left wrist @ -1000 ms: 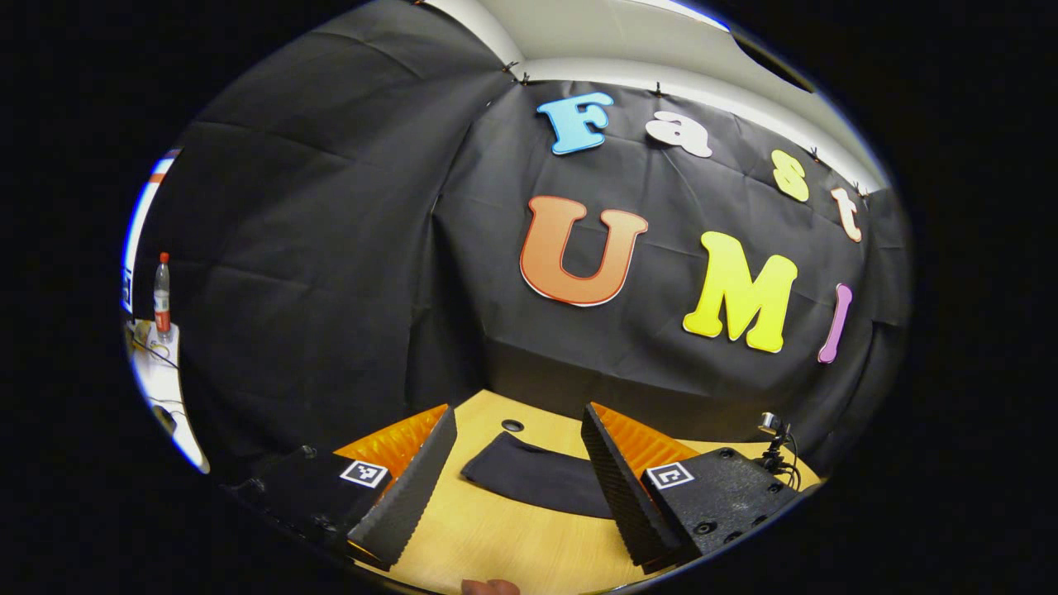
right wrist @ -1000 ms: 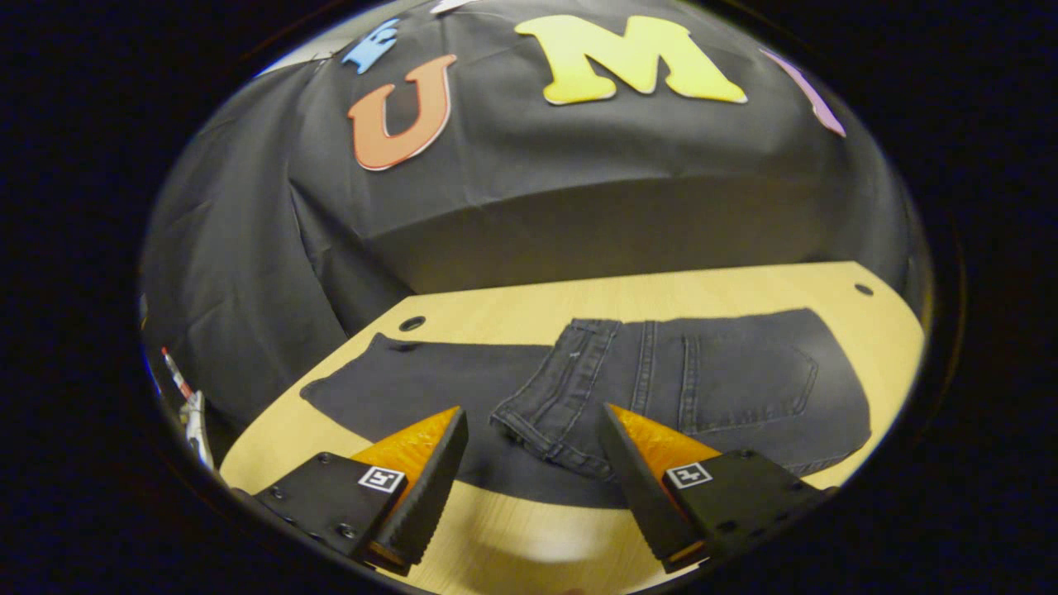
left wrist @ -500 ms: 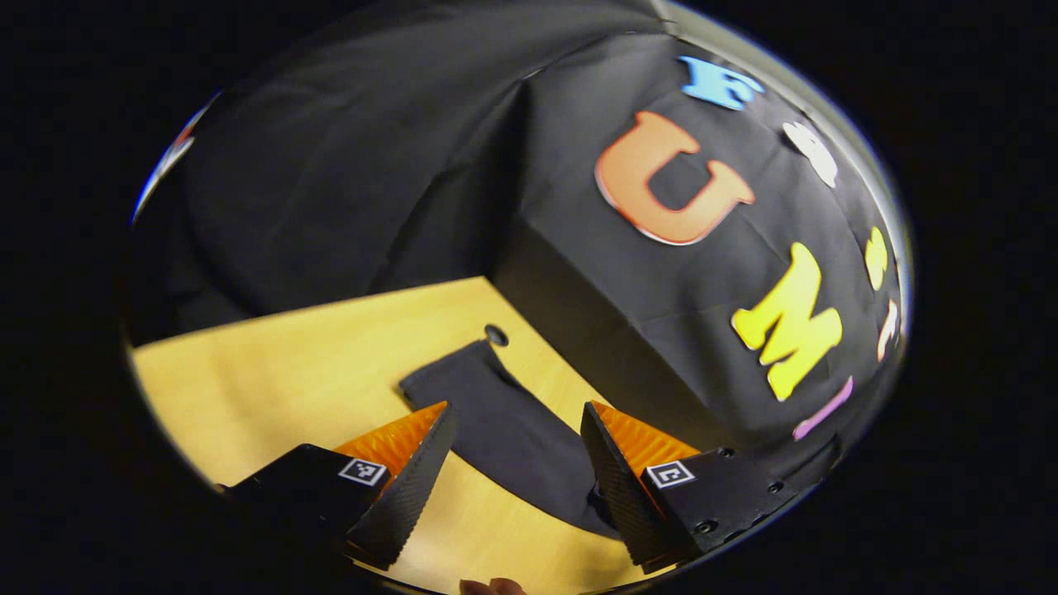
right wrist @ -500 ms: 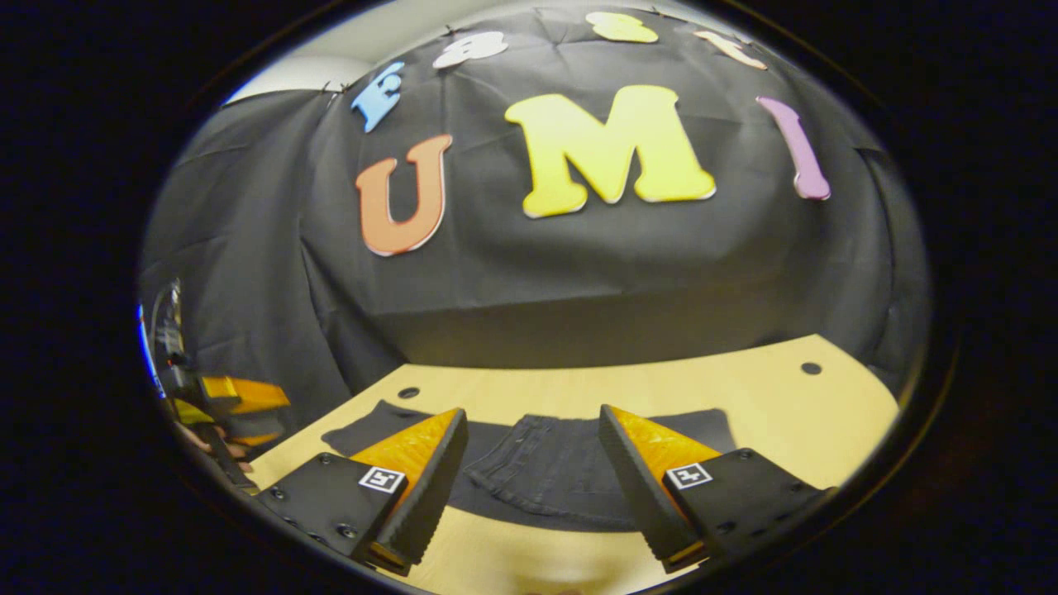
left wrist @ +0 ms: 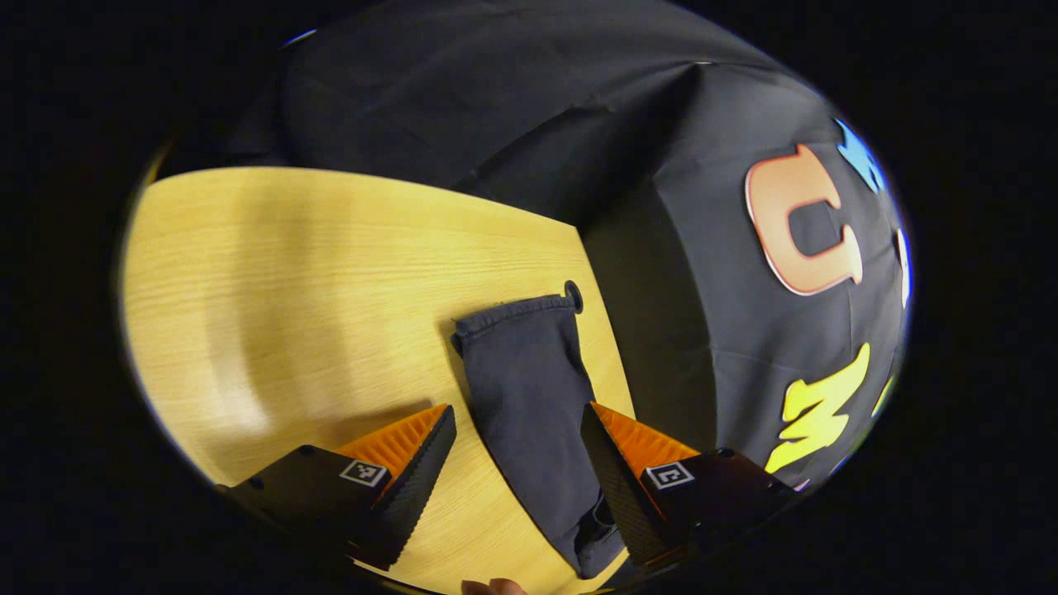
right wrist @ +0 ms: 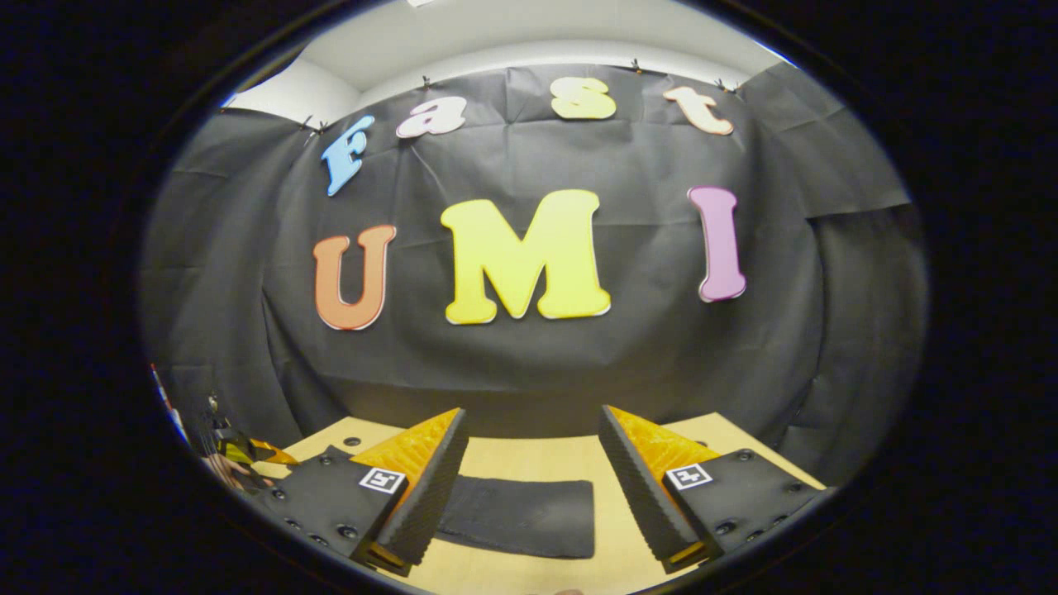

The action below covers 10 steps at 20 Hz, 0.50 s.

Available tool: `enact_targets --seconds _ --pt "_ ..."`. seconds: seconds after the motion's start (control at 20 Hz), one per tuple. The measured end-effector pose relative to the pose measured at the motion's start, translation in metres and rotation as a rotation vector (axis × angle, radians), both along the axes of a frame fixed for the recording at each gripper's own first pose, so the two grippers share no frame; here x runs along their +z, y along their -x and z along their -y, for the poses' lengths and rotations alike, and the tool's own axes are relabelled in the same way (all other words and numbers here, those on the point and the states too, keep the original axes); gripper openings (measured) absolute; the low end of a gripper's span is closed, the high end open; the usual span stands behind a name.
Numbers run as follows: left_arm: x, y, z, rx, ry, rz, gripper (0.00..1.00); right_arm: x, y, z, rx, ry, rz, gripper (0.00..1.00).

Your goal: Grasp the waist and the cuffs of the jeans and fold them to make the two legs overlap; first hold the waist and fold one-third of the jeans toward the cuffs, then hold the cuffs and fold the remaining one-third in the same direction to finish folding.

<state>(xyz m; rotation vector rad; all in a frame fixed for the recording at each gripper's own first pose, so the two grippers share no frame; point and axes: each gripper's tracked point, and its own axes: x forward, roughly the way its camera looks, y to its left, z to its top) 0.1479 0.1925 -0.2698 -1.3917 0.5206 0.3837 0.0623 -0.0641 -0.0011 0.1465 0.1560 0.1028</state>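
Dark jeans [left wrist: 529, 388] lie flat on the wooden table [left wrist: 289, 289]. One leg runs away from me and ends in a hemmed cuff [left wrist: 512, 312] beside a small hole [left wrist: 573, 295] near the table's back edge. My left gripper [left wrist: 517, 413] is open, just above that leg, one finger on each side of it. In the right gripper view the folded jeans [right wrist: 521, 512] lie low between the fingers of my right gripper [right wrist: 533, 417], which is open and raised, apart from the cloth. My left gripper [right wrist: 252, 453] appears small at the far left, held by a hand [right wrist: 219, 471].
The black cloth wall [right wrist: 537, 364] stands right behind the table's back edge. A wide bare stretch of tabletop [left wrist: 248, 330] lies to the left of the leg in the left gripper view. A fingertip [left wrist: 492, 587] shows at the bottom of that view.
My left gripper has swung round and tipped down over the leg toward the cuff. My right gripper has tilted up and back from the waist part, so the wall now dominates its view.
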Motion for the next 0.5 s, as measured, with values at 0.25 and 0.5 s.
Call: enact_targets --seconds 0.25,0.5 --pt "-0.014 -0.019 -0.014 0.053 0.057 0.006 0.98 0.012 0.009 0.031 -0.047 0.041 0.012 0.93" --pt "-0.013 -0.041 -0.015 0.062 0.072 0.040 1.00 0.008 0.012 0.040 -0.062 0.026 -0.016 0.93"
